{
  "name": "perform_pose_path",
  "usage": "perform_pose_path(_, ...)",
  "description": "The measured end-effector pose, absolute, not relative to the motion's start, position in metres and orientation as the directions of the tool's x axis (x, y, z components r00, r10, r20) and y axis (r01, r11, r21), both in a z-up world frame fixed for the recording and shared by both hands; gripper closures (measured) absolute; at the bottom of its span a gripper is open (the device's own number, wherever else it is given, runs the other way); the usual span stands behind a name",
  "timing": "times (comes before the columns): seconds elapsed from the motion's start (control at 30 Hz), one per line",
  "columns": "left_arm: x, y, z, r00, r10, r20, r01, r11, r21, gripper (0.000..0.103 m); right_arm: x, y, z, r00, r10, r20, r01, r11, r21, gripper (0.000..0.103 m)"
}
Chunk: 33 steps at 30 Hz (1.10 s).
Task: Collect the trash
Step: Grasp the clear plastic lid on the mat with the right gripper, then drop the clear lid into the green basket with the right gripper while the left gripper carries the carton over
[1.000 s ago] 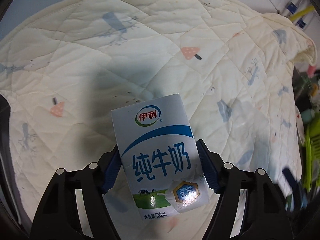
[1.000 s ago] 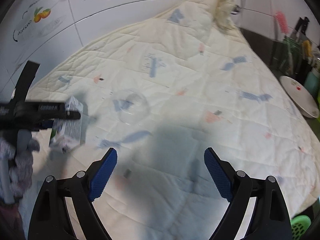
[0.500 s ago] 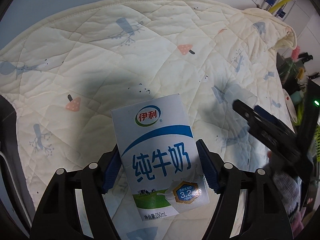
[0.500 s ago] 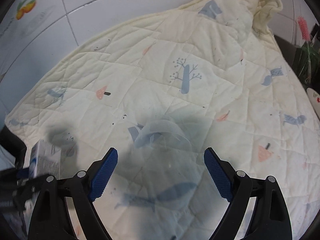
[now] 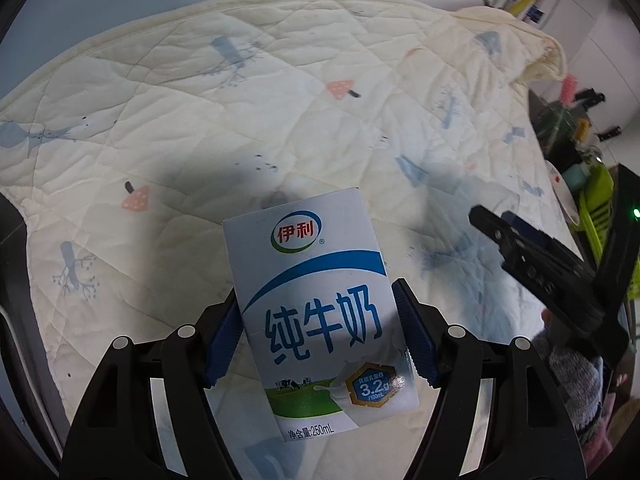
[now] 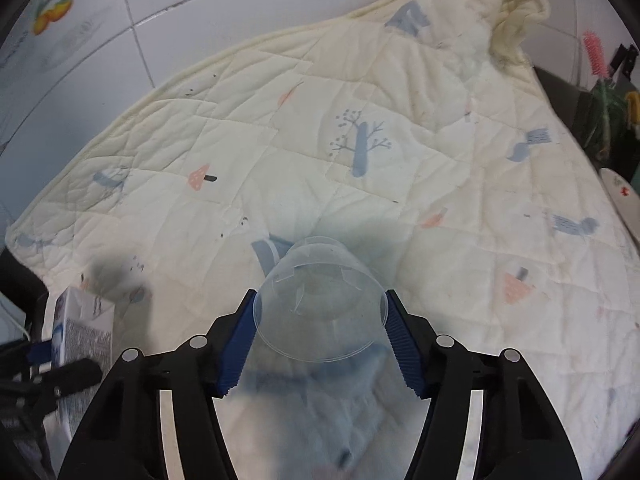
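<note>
Clear plastic cup (image 6: pixel 321 312) is pinched in my right gripper (image 6: pixel 321 344); left gripper (image 5: pixel 320 332) clamps the milk carton (image 5: pixel 316 316). Quilted mat (image 6: pixel 400 168) lies ahead, unobstructed.

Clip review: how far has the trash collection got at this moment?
Done: the milk carton is gripped in the left hand-held gripper, off the quilt. In hand: the right hand-held gripper has its pads against a clear plastic cup. Left: dropping both somewhere; no bin is in view.
</note>
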State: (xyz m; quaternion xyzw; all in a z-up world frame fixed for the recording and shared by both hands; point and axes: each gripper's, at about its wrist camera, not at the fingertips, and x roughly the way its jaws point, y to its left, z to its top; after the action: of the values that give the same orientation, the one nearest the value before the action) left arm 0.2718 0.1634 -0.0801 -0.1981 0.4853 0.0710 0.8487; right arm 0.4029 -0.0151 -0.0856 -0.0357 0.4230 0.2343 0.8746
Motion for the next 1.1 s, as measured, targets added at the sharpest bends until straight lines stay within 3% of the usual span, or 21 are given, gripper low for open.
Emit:
perform_pose_path(0.47,0.236,0.07,-0.054,0.546,-0.199,-0.814,-0.098,0.95,-0.298,0.033,0.283,-0.135,-0.055,0.588,0.337,-0.735,-0.342,0.927,0.151,0.043)
perform_pose_path(0.8,0.219,-0.039,-0.043,0.509,-0.341,-0.79,0.126,0.938,-0.323,0.033,0.188,-0.271,-0.054,0.645,0.139,-0.752,-0.125,0.989,0.076,0.043)
perform_pose_path(1.1,0.21,-0.138,-0.041,0.447,-0.432,-0.783,0.305,0.897,-0.32,0.033,0.143,-0.37,-0.096,0.588,0.008,-0.809,0.07,0.996,0.06,0.042)
